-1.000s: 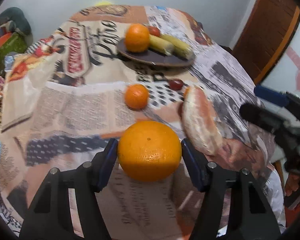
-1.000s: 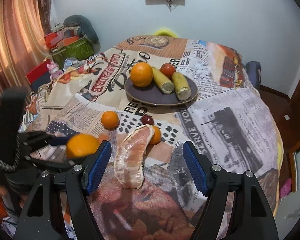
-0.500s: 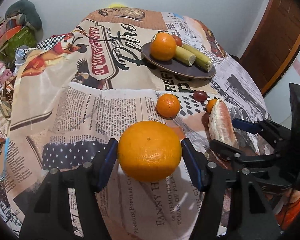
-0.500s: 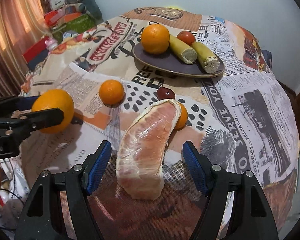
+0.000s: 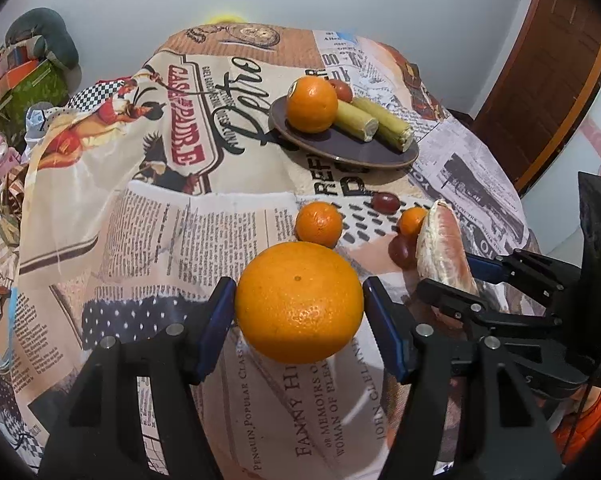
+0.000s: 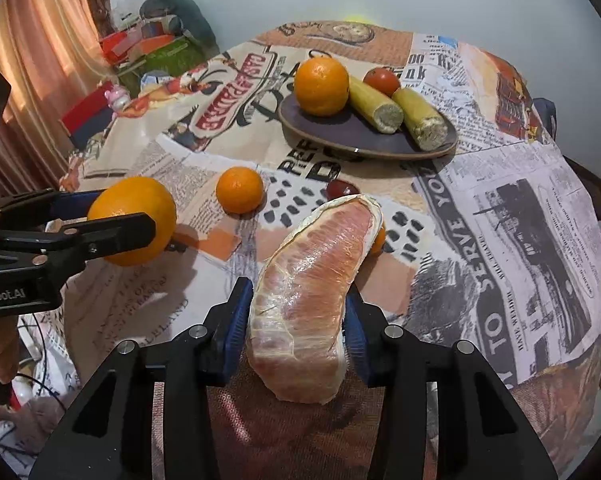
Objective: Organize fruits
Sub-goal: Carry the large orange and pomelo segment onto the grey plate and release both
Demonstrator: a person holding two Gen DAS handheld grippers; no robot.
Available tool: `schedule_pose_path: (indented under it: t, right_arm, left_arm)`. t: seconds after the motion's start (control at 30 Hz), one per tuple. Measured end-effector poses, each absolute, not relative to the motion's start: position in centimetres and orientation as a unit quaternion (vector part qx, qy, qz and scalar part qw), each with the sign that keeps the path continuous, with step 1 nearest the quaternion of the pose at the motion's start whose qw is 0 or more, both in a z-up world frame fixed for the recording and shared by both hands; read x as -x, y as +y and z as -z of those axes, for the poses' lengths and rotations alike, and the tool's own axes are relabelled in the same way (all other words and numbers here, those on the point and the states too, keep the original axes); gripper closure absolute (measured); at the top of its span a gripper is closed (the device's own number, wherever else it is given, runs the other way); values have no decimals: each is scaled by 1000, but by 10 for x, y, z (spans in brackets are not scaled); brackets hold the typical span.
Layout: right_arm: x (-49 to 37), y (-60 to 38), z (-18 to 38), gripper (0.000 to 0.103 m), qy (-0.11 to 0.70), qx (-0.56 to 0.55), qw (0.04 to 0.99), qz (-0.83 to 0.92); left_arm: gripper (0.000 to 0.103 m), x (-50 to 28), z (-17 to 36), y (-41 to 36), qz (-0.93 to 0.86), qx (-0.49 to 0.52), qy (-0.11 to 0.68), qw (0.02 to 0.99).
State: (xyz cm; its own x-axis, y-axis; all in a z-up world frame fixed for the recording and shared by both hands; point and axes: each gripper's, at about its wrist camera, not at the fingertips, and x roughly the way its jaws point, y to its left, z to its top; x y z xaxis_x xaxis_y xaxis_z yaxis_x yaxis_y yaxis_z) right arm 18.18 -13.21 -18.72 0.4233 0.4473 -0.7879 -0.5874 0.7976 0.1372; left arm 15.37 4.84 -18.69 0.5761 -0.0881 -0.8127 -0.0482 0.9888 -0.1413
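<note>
Your left gripper (image 5: 299,312) pinches a large orange (image 5: 299,301), both blue pads pressed against its sides, and holds it above the newspaper-print tablecloth (image 5: 180,220) at the near edge of the table. Your right gripper (image 6: 298,320) is clamped on a peeled pomelo segment (image 6: 312,280), its pads squeezing the thick lower end while the tip points toward 12 o'clock; whether its underside touches the cloth cannot be told.

From the left wrist camera, that segment sits at about 2 o'clock from the large orange. A small mandarin (image 5: 318,224) lies on the cloth at 12 o'clock, just beyond the large orange. A smaller mandarin (image 5: 410,220) rests against the segment's tip, with a dark grape (image 5: 399,249) beside it and a second grape (image 5: 385,201) a little farther off.

Farther out at 12 o'clock, a dark plate (image 6: 340,136) carries another orange (image 6: 321,85), two yellow cut pieces (image 6: 374,106), and a red fruit (image 6: 381,80) behind them.
</note>
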Motion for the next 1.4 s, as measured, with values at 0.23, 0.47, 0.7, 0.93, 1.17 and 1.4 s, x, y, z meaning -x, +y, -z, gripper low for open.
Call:
schedule_pose_path:
  t: [0.23, 0.47, 0.7, 0.93, 1.17, 1.4]
  right_arm:
    - [-192, -138, 165, 63, 408, 85, 859, -297]
    - [-214, -148, 147, 63, 383, 83, 875, -284]
    - [-234, -159, 132, 62, 365, 69, 886, -276]
    - [-257, -167, 126, 67, 353, 62, 894, -269]
    - [-282, -163, 134, 76, 354, 76, 892, -271]
    - [-286, -171, 162, 72, 400, 54, 868, -288]
  left_arm:
    - [39, -164, 173, 43, 17, 71, 446, 892]
    - [39, -182, 159, 40, 22, 69, 431, 899]
    - [39, -214, 152, 34, 28, 60, 427, 902]
    - [39, -249, 155, 28, 37, 55, 426, 902]
    - [39, -282, 173, 21, 39, 52, 442, 895]
    - [39, -297, 185, 22, 36, 57, 448, 892]
